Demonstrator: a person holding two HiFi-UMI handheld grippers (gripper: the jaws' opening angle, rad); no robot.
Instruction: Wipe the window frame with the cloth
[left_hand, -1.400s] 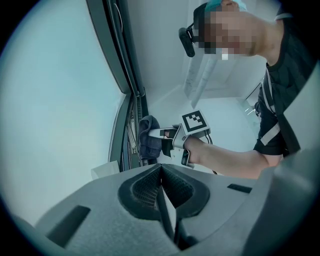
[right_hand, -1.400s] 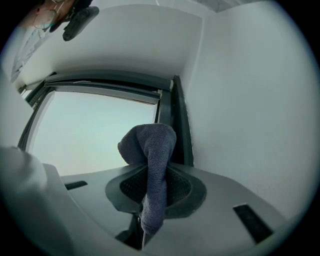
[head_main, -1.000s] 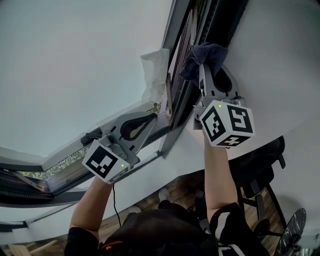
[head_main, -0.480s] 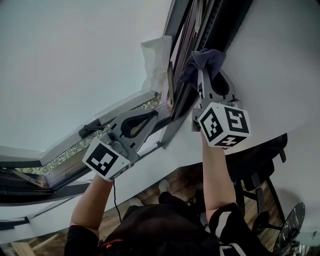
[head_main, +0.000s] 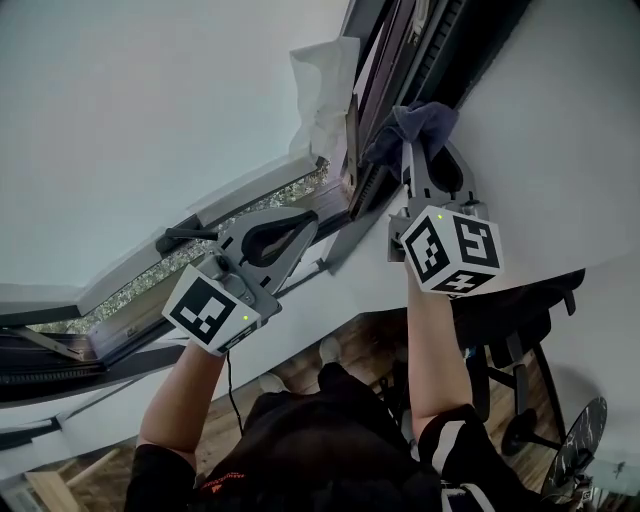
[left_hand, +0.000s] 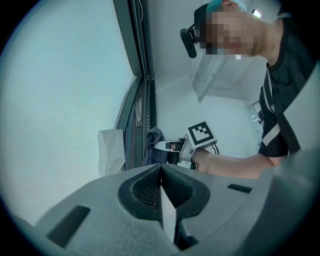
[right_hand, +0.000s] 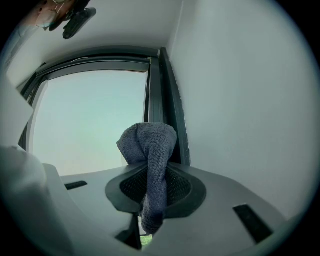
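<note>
My right gripper (head_main: 411, 142) is shut on a dark blue cloth (head_main: 421, 121) and presses it against the dark window frame (head_main: 400, 70), which runs up the picture. In the right gripper view the cloth (right_hand: 150, 145) bulges up out of the shut jaws of the right gripper (right_hand: 152, 167), with the frame (right_hand: 168, 105) just behind it. My left gripper (head_main: 311, 217) is shut on nothing, low and left of the cloth, near the frame's lower corner. The left gripper (left_hand: 161, 169) looks along the frame (left_hand: 140, 75) at the cloth (left_hand: 154, 145).
A crumpled white sheet (head_main: 326, 92) hangs on the glass side of the frame, also in the left gripper view as a white sheet (left_hand: 111, 150). White wall (head_main: 560, 130) lies right of the frame. An office chair (head_main: 520, 340) stands below on the wooden floor.
The right gripper has slid the cloth down the frame, away from the white sheet. The left gripper has shifted slightly up towards the frame's corner. Both stay shut.
</note>
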